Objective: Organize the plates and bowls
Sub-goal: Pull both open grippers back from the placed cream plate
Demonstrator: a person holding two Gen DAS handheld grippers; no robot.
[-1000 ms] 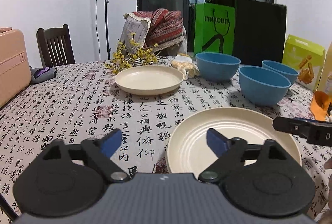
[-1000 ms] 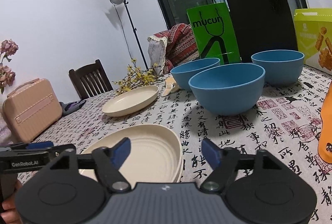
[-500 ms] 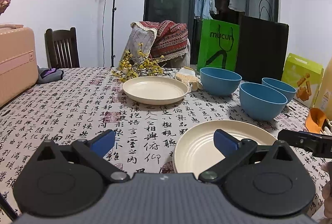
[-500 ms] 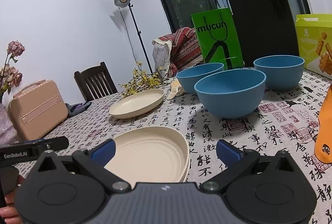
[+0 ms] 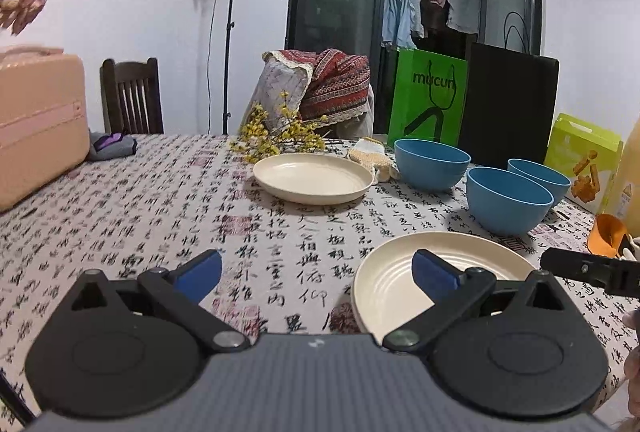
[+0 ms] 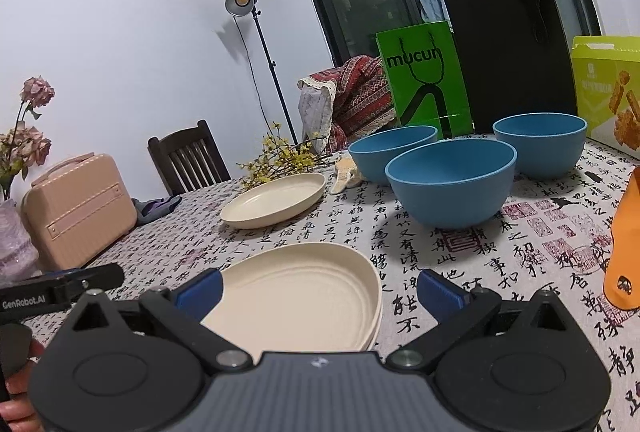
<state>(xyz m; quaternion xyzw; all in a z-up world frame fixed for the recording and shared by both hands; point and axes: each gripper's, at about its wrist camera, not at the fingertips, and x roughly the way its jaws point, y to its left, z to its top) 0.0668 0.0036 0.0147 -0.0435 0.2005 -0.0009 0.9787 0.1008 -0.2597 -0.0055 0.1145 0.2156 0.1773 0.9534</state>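
Plates and bowls are sitting on the calligraphy tablecloth in front of you. You are holding both grippers spread wide with nothing between the fingers: the left gripper over bare cloth beside the near cream plate, the right gripper just above that plate's near edge. A second cream plate is lying farther back, and three blue bowls are clustering to its right, near the green bag.
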